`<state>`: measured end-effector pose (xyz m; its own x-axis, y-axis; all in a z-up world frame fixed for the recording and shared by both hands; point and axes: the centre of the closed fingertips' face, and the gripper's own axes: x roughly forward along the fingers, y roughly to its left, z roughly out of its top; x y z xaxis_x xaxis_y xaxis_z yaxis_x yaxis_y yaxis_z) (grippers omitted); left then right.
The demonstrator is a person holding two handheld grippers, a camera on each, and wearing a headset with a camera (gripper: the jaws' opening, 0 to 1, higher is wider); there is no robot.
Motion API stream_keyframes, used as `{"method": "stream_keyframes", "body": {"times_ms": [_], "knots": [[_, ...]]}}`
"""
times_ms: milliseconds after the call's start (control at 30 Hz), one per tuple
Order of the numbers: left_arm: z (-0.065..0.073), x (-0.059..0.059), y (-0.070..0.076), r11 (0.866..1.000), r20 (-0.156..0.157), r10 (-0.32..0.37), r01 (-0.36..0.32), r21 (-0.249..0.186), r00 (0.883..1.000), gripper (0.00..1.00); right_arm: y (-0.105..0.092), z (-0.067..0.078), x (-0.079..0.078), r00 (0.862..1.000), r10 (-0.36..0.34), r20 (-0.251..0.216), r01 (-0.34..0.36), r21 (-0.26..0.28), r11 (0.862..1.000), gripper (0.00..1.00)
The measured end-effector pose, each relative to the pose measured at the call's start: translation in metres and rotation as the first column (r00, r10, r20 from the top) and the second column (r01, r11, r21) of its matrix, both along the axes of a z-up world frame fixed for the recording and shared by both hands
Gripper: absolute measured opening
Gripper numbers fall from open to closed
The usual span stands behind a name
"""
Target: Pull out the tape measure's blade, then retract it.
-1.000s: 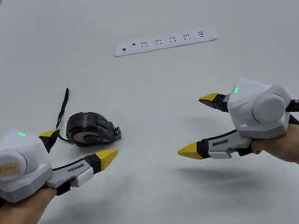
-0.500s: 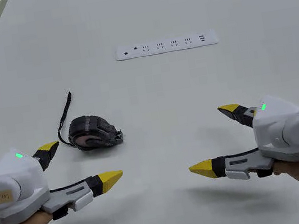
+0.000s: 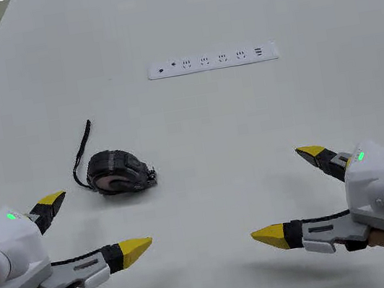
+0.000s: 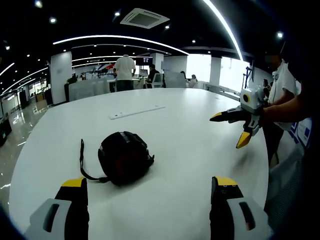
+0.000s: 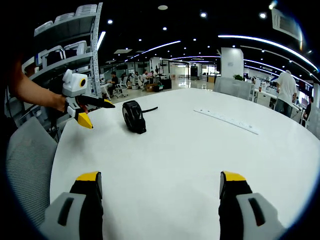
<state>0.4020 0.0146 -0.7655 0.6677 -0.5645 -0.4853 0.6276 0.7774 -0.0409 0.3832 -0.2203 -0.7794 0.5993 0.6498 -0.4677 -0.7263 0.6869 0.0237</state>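
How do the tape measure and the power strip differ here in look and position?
The tape measure is dark, rounded and bulky, with a black strap; the power strip is white, flat and long. The tape measure lies just ahead of the left hand-held gripper; the power strip lies farther off, mid-table. Both rest on the white table, untouched.

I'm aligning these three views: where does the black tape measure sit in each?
Head view: black round tape measure left of centre.
Left gripper view: just left of centre.
Right gripper view: upper left.
Shared landmark: long white power strip.
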Motion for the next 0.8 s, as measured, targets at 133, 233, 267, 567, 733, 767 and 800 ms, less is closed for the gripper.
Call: {"method": "stream_keyframes", "body": {"times_ms": [133, 233, 267, 567, 733, 767, 800], "knots": [[0.002, -0.004, 0.001, 1.000, 0.011, -0.011, 0.011, 0.006, 1.000, 1.00, -0.003, 0.000, -0.002, 1.000, -0.014, -0.006, 0.014, 0.006, 1.000, 1.00], [0.001, -0.005, 0.001, 1.000, 0.008, -0.013, 0.013, 0.008, 1.000, 1.00, -0.005, 0.000, -0.004, 1.000, -0.021, -0.008, 0.021, 0.007, 1.000, 1.00], [0.002, -0.006, 0.001, 1.000, 0.010, -0.012, 0.012, 0.003, 1.000, 1.00, -0.007, 0.001, -0.006, 1.000, -0.023, -0.008, 0.023, 0.008, 1.000, 1.00], [0.005, -0.006, 0.002, 1.000, 0.025, -0.009, 0.009, 0.000, 1.000, 1.00, -0.016, 0.002, -0.010, 1.000, -0.030, -0.001, 0.030, 0.012, 0.999, 1.00], [0.006, -0.007, 0.003, 1.000, 0.028, -0.010, 0.010, 0.000, 1.000, 1.00, -0.017, 0.002, -0.012, 1.000, -0.031, 0.000, 0.031, 0.014, 0.999, 1.00], [0.006, -0.007, 0.004, 1.000, 0.031, -0.009, 0.009, -0.002, 0.999, 1.00, -0.017, 0.003, -0.012, 1.000, -0.031, 0.001, 0.031, 0.015, 0.999, 1.00], [0.007, -0.007, 0.004, 1.000, 0.033, -0.008, 0.008, -0.004, 0.999, 1.00, -0.017, 0.003, -0.013, 1.000, -0.031, -0.001, 0.031, 0.017, 0.999, 1.00]]}}
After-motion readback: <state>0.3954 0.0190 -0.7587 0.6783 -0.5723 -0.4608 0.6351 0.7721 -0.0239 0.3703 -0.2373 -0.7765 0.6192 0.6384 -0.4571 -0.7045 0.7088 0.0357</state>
